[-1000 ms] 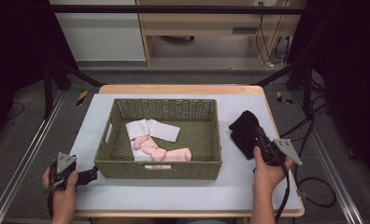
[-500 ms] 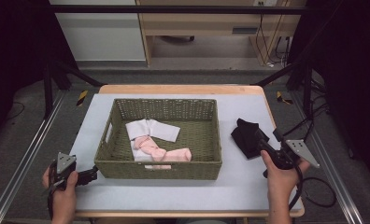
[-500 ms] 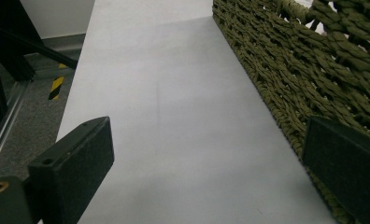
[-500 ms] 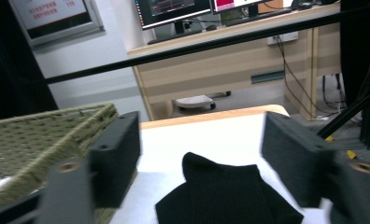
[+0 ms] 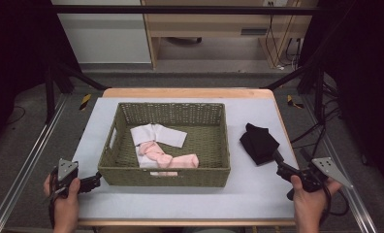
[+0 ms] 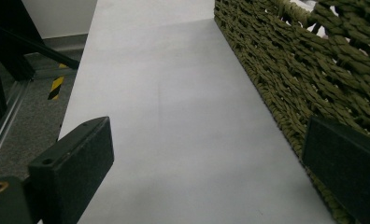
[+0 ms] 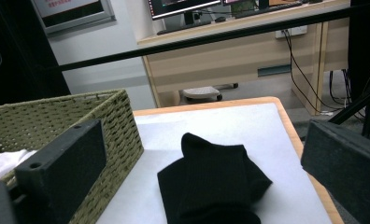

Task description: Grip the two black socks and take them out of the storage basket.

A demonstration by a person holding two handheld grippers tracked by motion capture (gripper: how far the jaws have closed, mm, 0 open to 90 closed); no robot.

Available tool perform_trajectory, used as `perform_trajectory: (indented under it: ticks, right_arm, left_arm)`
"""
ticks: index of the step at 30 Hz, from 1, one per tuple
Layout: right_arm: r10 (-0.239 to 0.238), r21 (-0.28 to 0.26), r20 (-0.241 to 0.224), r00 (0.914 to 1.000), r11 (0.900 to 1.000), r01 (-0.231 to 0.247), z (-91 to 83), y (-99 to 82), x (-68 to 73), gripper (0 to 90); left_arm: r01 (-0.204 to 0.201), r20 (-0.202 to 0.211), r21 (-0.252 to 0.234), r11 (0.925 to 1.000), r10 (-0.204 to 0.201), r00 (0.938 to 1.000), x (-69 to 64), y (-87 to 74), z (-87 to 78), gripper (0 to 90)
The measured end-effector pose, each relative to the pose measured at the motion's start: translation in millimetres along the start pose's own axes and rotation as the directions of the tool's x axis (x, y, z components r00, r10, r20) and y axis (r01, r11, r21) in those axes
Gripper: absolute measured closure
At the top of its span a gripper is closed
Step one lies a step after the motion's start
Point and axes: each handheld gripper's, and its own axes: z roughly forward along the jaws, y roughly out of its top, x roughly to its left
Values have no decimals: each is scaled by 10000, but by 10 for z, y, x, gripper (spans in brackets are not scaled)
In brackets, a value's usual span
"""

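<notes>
**Tongs parted on both sides of a woven basket**

Tongs at the left (image 5: 94, 181) sit low at the near left corner of the counter (image 5: 258, 194), held in the person's left hand (image 5: 64, 199). In the left gripper view their two black, flat-padded jaws stand wide apart with bare grey counter between them, gripping nothing; the right-hand pad sits just beside the basket wall, and contact cannot be judged.

The basket (image 5: 166, 175) is a rectangular olive-green weave with a coarse, knotted texture and a handle slot in its left end. Inside lie a folded white cloth (image 5: 163, 134) and soft pink socks (image 5: 168, 159), touching each other.

Right of the basket, a folded black sock (image 5: 259, 142) of fine ribbed knit lies flat on the counter, apart from the basket.

The right tongs (image 5: 279, 161), held in the right hand (image 5: 310, 204), are released, jaws spread wide and empty. The black sock lies just ahead of them, between the lines of the two pads in the right gripper view, untouched.
</notes>
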Motion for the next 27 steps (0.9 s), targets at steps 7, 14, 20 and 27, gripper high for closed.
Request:
perform_trajectory:
  ticks: [7,14,20,27]
  right_arm:
    - [398,-17,284,9988,9992,-398,-244,-148,-213,5]
    - [548,260,781,9954,9980,-570,-365,-421,-383,20]
    - [790,156,1065,9912,9966,-811,-358,-582,-425,28]
    - [1383,410,310,9899,9894,-1395,-340,-582,-503,62]
  left_arm:
    - [31,43,-10,10000,-31,10000,7,0,-1,24]
    - [78,40,-38,10000,-78,10000,8,-2,-3,24]
    - [72,18,-51,10000,-72,10000,7,-2,-4,24]
    - [43,42,-47,10000,-43,10000,7,1,-2,24]
